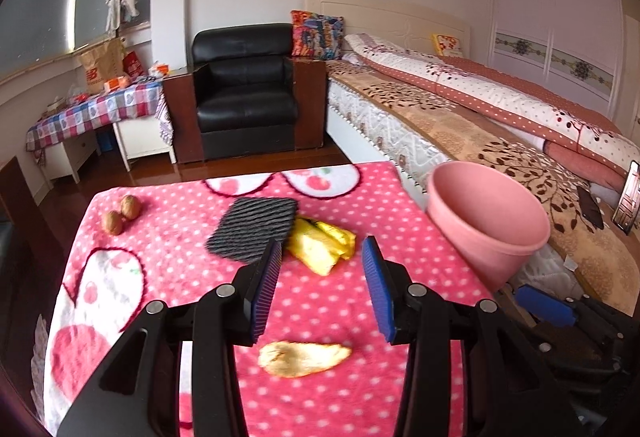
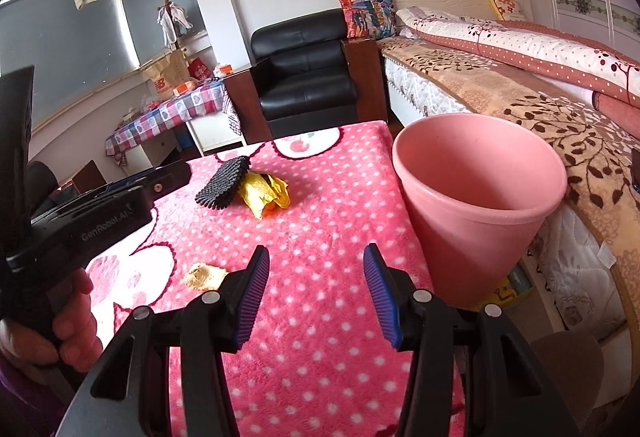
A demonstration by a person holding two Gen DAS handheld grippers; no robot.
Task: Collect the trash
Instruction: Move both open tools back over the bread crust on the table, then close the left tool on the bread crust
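Observation:
A pink bin (image 1: 486, 221) (image 2: 478, 205) stands at the right edge of the table with the pink dotted cloth (image 1: 168, 261) (image 2: 328, 197). On the cloth lie a crumpled yellow wrapper (image 1: 322, 247) (image 2: 266, 193), a black ribbed foam net (image 1: 254, 227) (image 2: 224, 183), a tan peel scrap (image 1: 302, 357) (image 2: 205, 276) and two walnuts (image 1: 122, 213). My left gripper (image 1: 322, 269) is open and empty, just above the cloth in front of the wrapper. My right gripper (image 2: 316, 273) is open and empty, left of the bin.
A bed (image 1: 480, 125) runs along the right side, close behind the bin. A black armchair (image 1: 248, 89) and a side table with a checked cloth (image 1: 96, 113) stand beyond the table. A phone (image 1: 626, 201) lies on the bed.

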